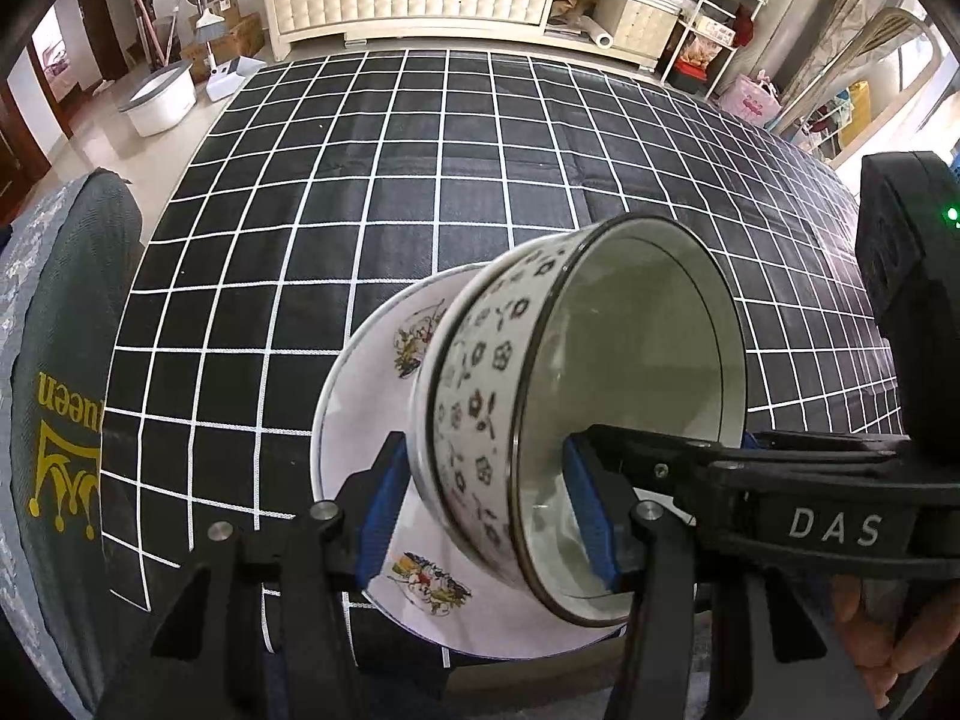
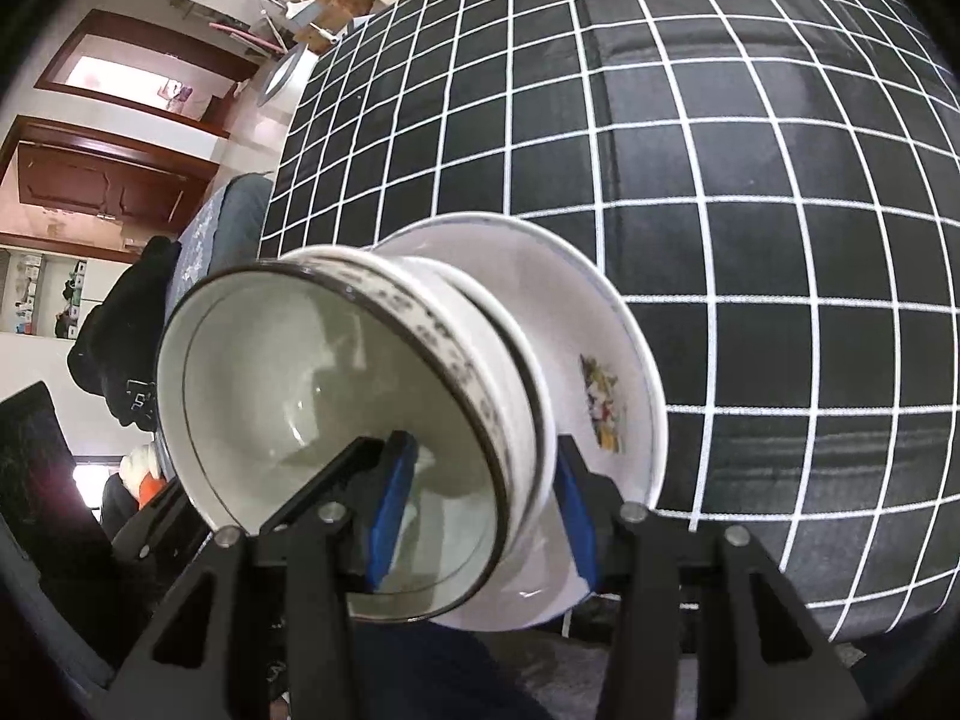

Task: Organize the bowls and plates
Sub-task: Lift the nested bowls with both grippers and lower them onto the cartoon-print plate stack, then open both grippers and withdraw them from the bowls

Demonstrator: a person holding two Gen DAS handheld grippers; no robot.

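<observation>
Black cloth with a white grid (image 1: 372,192) is covering the table. Near its front edge, the left gripper (image 1: 486,510) is pinching the wall of a flower-patterned bowl (image 1: 480,396), one blue pad inside, one outside. The right gripper (image 2: 480,516) is gripping the opposite wall the same way. Nested bowls are sitting in a white plate (image 1: 354,384) with painted motifs; the top bowl is holding nothing.

The bowl (image 1: 480,420) is white with dark flowers; the plate (image 1: 360,384) white with coloured prints; the cloth (image 1: 360,180) black with white grid.
</observation>
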